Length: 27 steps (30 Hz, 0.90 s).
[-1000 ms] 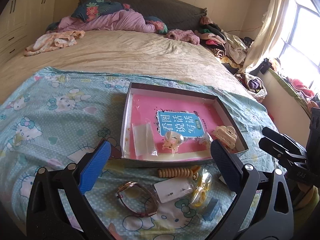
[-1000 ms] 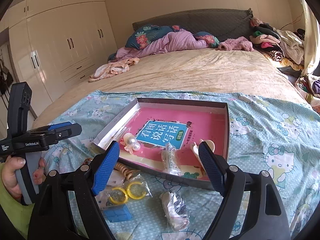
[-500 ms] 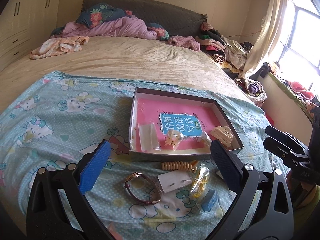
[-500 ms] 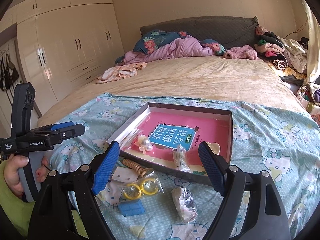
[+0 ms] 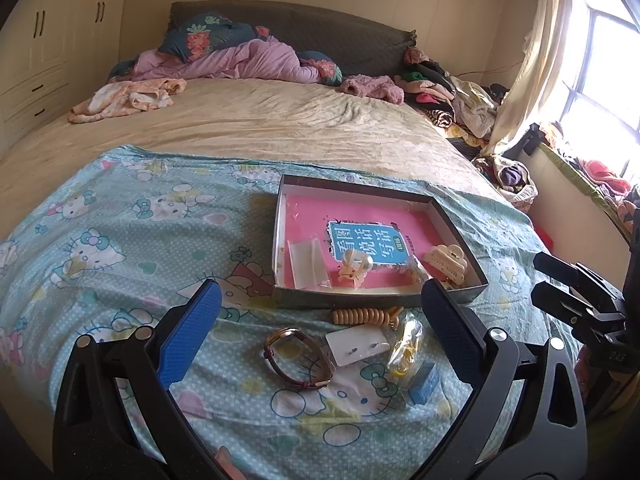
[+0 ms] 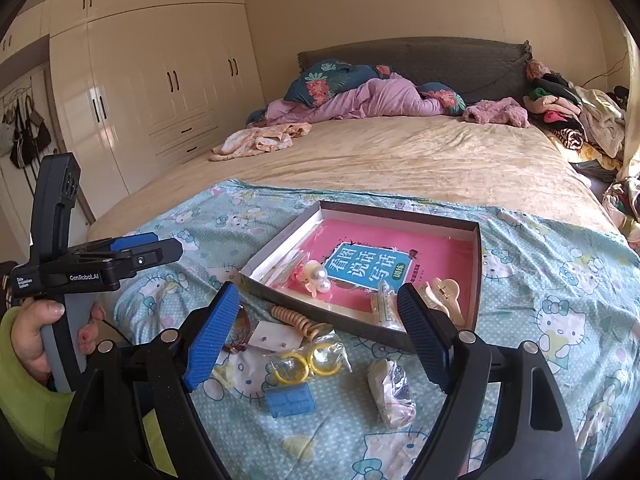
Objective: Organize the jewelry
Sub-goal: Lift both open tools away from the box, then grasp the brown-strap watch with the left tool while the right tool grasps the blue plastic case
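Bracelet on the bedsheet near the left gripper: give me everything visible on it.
The bracelet is a thin band, reddish-brown with a coppery metallic sheen, looped in what looks like two overlapping coils. It lies flat on the cartoon-cat bedsheet, outside the box and in front of its near wall. The white earring card sits just to its right, close or barely touching. It lies between the open fingers of the left gripper, which holds nothing. The right wrist view mostly hides it.

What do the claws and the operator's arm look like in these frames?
Both claws, left and right, are black frames with silver pivot bolts and ribbed pads, one blue, one black. The left one's side reads "GenRobot.AI" in white, with a grey grip. The hand is bare; the sleeve is lime green. No cables visible.
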Available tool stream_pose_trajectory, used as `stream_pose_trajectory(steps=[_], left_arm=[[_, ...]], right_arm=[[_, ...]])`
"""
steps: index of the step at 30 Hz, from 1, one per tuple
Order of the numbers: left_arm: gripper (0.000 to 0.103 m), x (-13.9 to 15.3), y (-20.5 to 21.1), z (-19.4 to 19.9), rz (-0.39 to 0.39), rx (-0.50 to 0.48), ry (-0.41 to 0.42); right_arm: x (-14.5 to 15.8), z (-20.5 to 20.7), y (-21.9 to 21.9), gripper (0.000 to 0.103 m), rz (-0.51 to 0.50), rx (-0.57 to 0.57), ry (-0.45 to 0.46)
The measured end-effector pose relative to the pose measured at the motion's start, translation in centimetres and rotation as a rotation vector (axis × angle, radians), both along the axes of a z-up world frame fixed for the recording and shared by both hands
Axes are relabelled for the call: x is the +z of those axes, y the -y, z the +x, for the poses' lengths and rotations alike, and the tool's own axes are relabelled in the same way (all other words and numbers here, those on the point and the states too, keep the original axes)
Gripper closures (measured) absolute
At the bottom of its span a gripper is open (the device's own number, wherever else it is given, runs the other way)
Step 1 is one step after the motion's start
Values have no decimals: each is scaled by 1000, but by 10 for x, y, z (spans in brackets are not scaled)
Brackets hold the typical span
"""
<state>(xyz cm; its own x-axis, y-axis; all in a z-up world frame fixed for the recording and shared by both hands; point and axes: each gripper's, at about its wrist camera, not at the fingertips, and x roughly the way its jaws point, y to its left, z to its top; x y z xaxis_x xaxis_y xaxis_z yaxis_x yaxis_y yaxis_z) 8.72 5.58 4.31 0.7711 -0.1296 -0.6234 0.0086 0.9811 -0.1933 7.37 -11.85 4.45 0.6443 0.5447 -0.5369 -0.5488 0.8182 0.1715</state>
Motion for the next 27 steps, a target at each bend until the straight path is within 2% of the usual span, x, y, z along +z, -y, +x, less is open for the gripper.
stream_pose_trajectory(steps=[12, 27], left_arm=[[10, -16, 0, -11, 15, 3, -32], [10, -46, -2, -15, 46, 19, -113]], right_arm=[[-23, -14, -10, 23, -31, 46, -63], [-56, -23, -18, 23, -68, 78, -135]])
